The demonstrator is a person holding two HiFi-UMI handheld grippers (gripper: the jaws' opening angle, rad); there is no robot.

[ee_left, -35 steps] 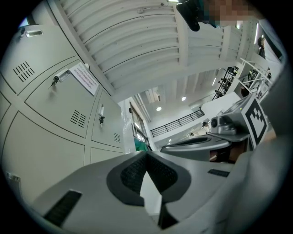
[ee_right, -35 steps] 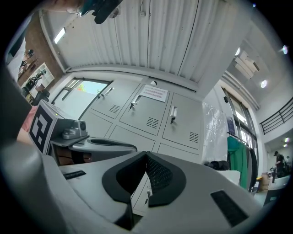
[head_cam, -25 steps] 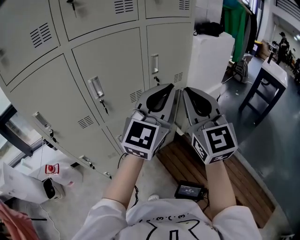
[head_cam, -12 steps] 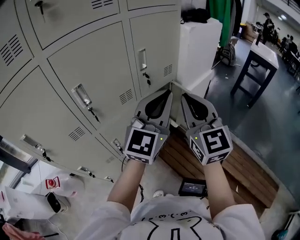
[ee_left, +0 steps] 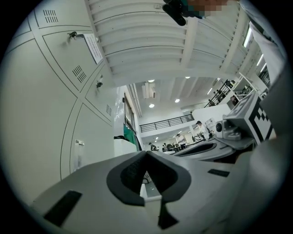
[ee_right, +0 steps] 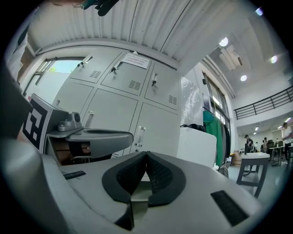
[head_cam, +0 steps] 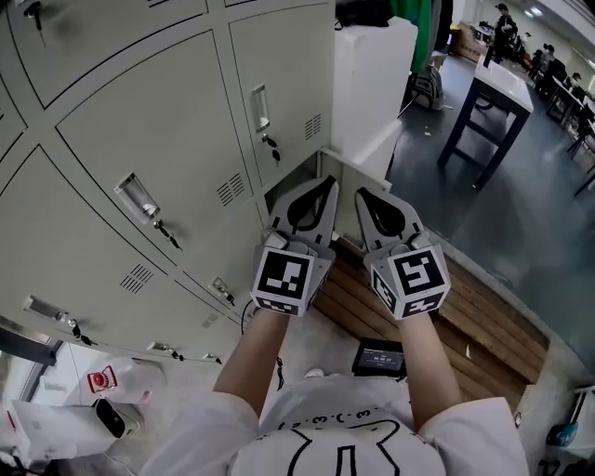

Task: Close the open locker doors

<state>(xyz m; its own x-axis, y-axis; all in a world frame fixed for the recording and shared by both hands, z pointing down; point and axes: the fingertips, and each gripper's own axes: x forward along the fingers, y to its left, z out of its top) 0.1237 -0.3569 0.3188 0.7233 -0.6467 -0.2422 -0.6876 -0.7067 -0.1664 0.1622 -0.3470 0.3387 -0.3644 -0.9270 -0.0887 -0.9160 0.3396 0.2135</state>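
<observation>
Head view: left gripper (head_cam: 330,182) partly hides the open locker door (head_cam: 354,171).

1. Lockers (head_cam: 139,121): pale grey-beige, plain.
2. Left tool (head_cam: 325,183) and right tool (head_cam: 361,193): light grey bodies, black pads, black-and-white square markers on the cubes.
3. Slatted boards (head_cam: 474,321): brown wood.
4. Floor (head_cam: 530,214): dark blue-grey.
5. Shirt (head_cam: 344,437): white, black line print.
6. Desk (head_cam: 502,82): white top, dark legs.
7. Hanging cloth (head_cam: 414,14): green.
</observation>
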